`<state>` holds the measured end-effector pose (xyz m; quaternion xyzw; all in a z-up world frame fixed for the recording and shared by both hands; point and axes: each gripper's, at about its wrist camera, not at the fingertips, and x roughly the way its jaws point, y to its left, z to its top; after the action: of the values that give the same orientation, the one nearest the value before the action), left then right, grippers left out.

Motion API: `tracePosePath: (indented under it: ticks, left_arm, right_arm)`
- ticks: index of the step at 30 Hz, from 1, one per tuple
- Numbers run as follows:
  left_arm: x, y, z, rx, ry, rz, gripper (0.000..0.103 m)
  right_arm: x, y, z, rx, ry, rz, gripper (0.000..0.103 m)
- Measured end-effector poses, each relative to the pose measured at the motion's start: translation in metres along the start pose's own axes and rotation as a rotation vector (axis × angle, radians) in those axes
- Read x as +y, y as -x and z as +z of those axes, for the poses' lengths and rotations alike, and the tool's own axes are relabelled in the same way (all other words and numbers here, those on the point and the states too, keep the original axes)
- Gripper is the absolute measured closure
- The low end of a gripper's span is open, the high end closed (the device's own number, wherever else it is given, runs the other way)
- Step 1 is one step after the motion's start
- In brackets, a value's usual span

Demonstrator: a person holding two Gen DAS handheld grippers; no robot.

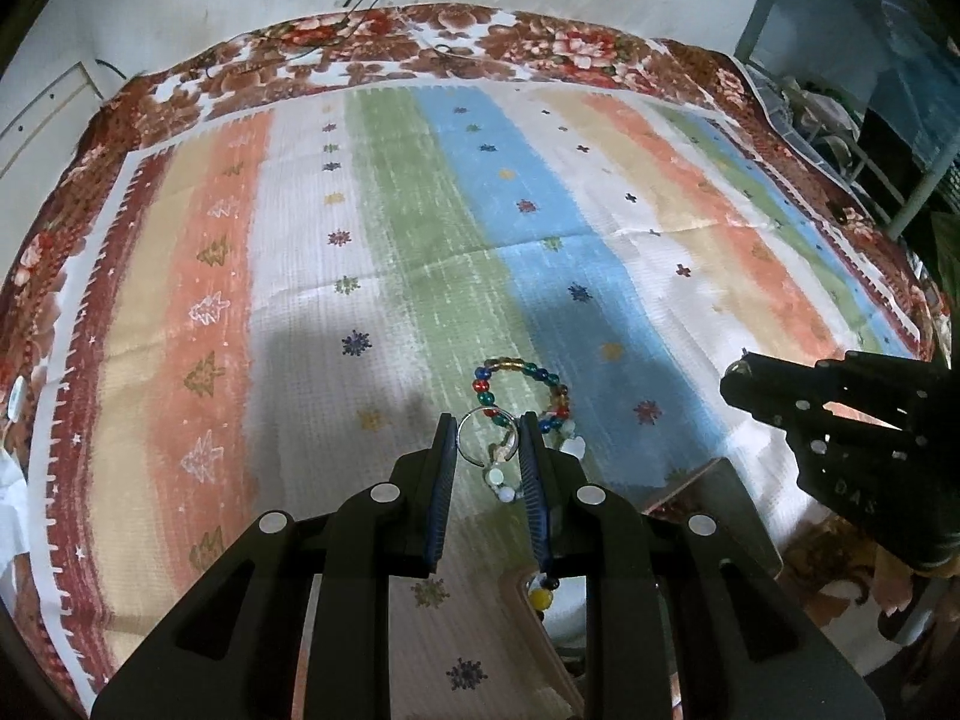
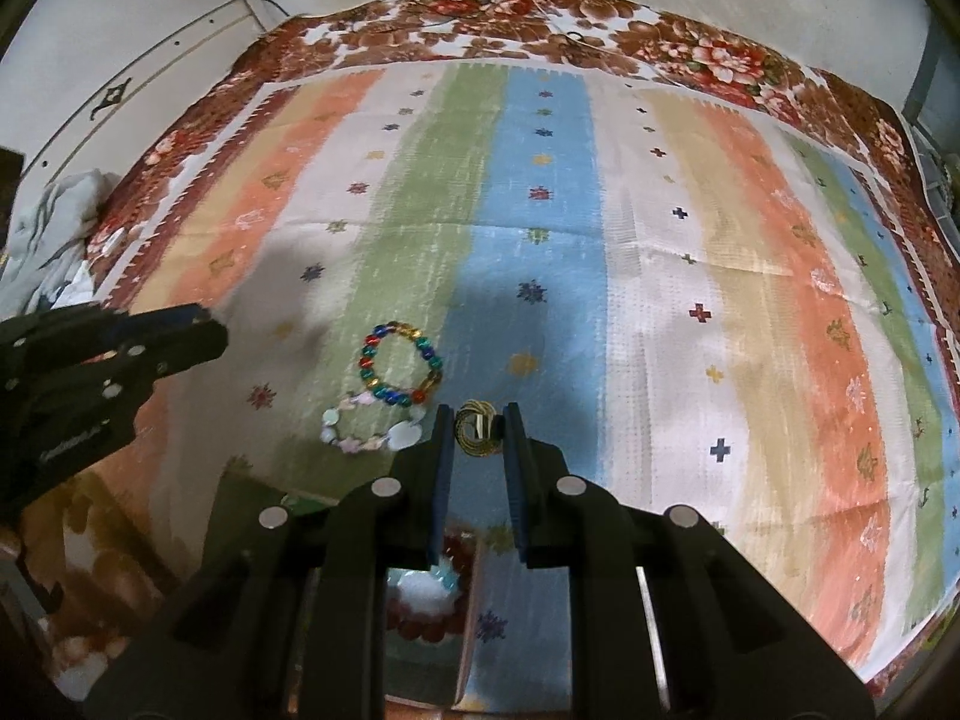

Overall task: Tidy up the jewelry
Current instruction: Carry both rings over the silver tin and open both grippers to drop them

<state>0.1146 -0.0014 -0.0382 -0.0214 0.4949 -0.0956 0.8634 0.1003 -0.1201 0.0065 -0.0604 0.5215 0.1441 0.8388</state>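
Observation:
A multicolour bead bracelet (image 1: pixel 521 385) (image 2: pixel 399 369) lies on the striped cloth. A pale shell-bead bracelet (image 2: pixel 367 431) (image 1: pixel 567 441) lies just in front of it. My left gripper (image 1: pixel 487 427) is partly closed around a thin silver ring with a pale bead charm (image 1: pixel 487 447), held above the cloth. My right gripper (image 2: pixel 477 420) is closed on a small gold coiled piece (image 2: pixel 477 433). Each gripper shows from the side in the other's view: the right one (image 1: pixel 840 420), the left one (image 2: pixel 90 372).
A wooden box (image 1: pixel 708 486) (image 2: pixel 420 594) sits below the grippers at the near edge, with beads inside. The striped cloth (image 1: pixel 420 228) lies over a floral blanket (image 1: pixel 540 39). A metal rack (image 1: pixel 852 138) stands at the right, a crumpled cloth (image 2: pixel 54 228) at the left.

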Motion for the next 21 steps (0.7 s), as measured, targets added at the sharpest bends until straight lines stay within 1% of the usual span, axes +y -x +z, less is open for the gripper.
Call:
tracePosePath:
  ticks: [6,11,15,18,21]
  left_arm:
    - [-0.006,0.009,-0.010,-0.011,-0.014,-0.016,0.082]
    - [-0.014,0.015,-0.022,-0.011,-0.029,-0.034,0.082]
    - [-0.019,0.017,-0.033,-0.003,-0.044,-0.052,0.082]
    - [-0.024,0.017,-0.042,0.015,-0.049,-0.085,0.082]
    - [-0.031,0.015,-0.048,0.030,-0.069,-0.088,0.082]
  right_arm:
    - [0.009,0.011,-0.011,-0.016,0.015,0.023,0.085]
    - [0.013,0.015,-0.022,-0.011,0.023,0.036,0.085]
    - [0.015,0.015,-0.029,-0.002,0.023,0.048,0.085]
    - [0.018,0.014,-0.033,0.010,0.020,0.067,0.085]
    - [0.022,0.014,-0.036,0.017,0.023,0.073,0.085]
